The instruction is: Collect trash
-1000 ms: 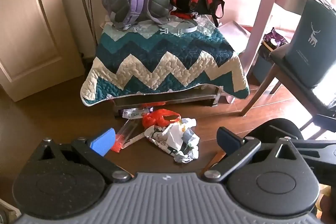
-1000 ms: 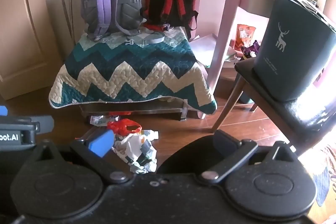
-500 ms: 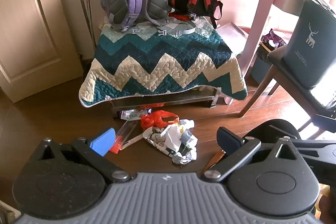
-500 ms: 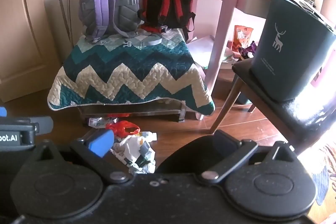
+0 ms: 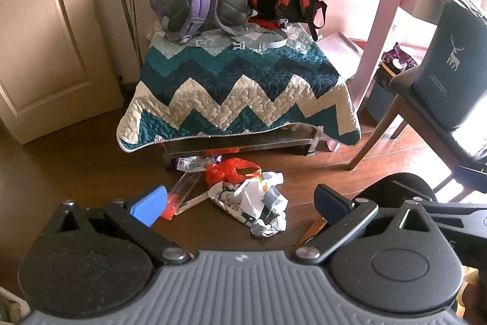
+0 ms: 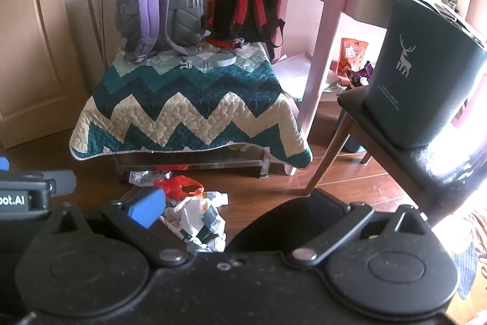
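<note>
Left wrist view: your left gripper (image 5: 240, 201) has its jaws spread wide with nothing between them, above the brown wooden floor (image 5: 61, 172). Beyond it on the floor lies the crumpled white printed wrapper pile (image 5: 254, 203), touching a red plastic bag (image 5: 232, 171) and beside a clear plastic tube (image 5: 182, 192), all just in front of the zigzag teal-and-cream quilt (image 5: 237, 93). Your right gripper (image 6: 237, 207) is likewise parted and empty. A dark teal bin with a deer emblem (image 6: 423, 81) stands on the dark chair (image 6: 395, 136).
</note>
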A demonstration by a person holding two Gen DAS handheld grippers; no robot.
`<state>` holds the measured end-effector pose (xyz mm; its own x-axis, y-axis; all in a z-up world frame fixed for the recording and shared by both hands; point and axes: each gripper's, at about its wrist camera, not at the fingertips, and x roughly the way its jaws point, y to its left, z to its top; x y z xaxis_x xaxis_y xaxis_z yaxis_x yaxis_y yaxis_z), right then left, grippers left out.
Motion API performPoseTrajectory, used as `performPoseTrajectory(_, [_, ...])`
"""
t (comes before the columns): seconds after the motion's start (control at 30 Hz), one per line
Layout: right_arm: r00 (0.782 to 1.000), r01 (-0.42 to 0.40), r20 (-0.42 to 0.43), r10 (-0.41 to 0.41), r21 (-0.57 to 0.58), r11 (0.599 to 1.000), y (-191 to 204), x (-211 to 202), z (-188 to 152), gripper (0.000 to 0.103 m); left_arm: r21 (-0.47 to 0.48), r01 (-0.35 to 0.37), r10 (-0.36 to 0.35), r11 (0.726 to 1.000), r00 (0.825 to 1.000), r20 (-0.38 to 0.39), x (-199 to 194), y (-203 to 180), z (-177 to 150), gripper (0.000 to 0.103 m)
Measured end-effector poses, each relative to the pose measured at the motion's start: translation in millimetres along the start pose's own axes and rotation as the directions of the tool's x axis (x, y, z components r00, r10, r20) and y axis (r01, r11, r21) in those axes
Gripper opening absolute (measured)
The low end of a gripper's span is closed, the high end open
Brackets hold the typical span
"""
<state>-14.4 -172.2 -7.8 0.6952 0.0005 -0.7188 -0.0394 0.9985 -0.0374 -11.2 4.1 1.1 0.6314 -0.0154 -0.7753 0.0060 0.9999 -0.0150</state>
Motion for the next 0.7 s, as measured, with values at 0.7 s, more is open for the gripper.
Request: performPoseTrajectory(0.7, [1.0, 0.005, 0.003, -0.005, -0.002, 1.0, 1.3, -0.4, -0.7, 0.101, -0.003, -0.016, 0.016, 1.0, 1.0, 0.025, -3.6, 2.4, 4.3, 0.103])
